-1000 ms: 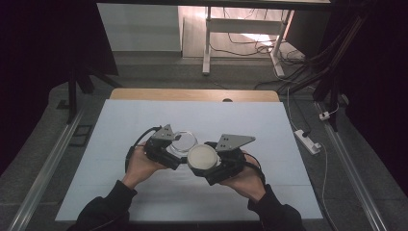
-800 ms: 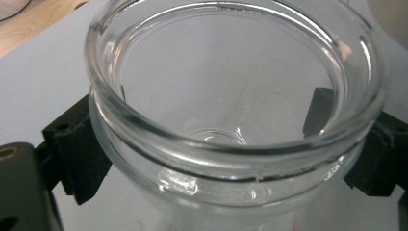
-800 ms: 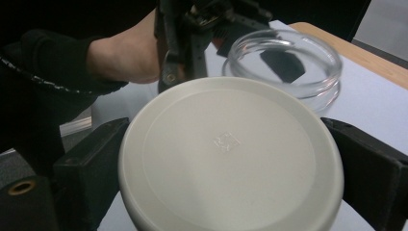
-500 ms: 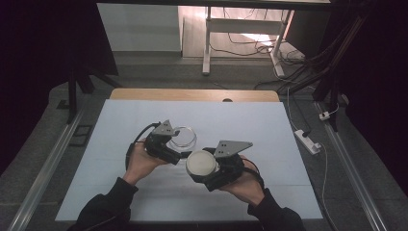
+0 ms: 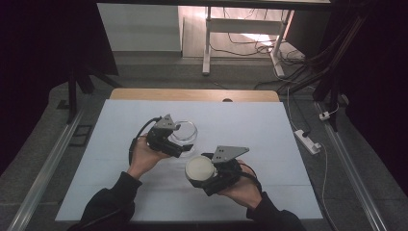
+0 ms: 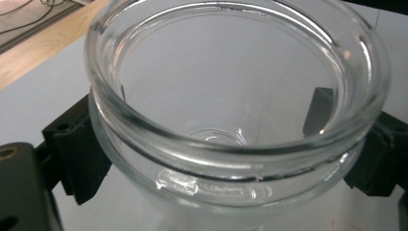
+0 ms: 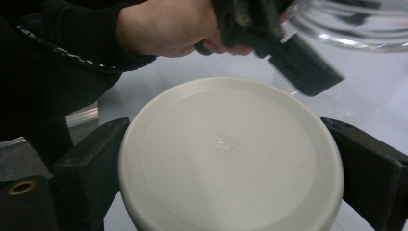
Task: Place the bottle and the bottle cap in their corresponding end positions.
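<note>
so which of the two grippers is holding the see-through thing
The left gripper: its black jaws clamp the clear round glass jar below its rim. The right gripper grips an opaque round white lid instead.

A clear glass jar (image 6: pixel 231 120) sat open-mouthed, clamped between black jaws at nine and three o'clock above the white table (image 6: pixel 43 101).

Dim dark surroundings, brighter table (image 5: pixel 250 125), soft close-ups

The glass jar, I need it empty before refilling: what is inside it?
Nothing shows inside the glass jar: through the open mouth, its clear bottom. The white lid is off, held separately.
</note>
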A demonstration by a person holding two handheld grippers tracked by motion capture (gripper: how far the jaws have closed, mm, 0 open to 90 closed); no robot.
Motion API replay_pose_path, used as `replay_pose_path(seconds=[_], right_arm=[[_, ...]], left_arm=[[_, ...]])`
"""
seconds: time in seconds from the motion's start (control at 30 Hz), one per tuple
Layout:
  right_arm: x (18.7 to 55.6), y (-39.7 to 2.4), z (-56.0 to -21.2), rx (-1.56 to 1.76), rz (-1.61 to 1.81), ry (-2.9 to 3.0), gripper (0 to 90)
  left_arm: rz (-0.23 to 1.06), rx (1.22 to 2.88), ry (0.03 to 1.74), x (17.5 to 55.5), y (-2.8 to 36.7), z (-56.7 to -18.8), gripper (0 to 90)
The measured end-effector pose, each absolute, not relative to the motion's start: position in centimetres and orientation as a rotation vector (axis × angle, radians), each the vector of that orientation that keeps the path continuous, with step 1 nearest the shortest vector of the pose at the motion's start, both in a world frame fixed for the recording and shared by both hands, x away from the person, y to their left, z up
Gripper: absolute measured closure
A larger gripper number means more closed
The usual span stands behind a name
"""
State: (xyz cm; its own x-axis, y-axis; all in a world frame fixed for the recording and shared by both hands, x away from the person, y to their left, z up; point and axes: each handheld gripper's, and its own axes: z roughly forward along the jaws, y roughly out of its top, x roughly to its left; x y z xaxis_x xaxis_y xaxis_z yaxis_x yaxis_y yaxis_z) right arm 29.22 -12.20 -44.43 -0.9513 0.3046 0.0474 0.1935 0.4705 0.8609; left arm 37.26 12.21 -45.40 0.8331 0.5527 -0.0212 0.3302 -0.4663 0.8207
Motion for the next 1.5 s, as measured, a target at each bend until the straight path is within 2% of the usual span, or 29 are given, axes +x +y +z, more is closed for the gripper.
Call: replay_pose_path(seconds=[0.9,1.5], right_arm=[[29.1,-10.6,-48.0,0.410,1.449,2.637,7.8],[30.3,-10.2,-50.2,0.409,1.380,2.643,7.8]], left_arm=[[0.347,2.101,0.651,40.9,10.3,-46.9,7.4],[0.351,2.101,0.675,43.1,9.8,-48.0,7.5]])
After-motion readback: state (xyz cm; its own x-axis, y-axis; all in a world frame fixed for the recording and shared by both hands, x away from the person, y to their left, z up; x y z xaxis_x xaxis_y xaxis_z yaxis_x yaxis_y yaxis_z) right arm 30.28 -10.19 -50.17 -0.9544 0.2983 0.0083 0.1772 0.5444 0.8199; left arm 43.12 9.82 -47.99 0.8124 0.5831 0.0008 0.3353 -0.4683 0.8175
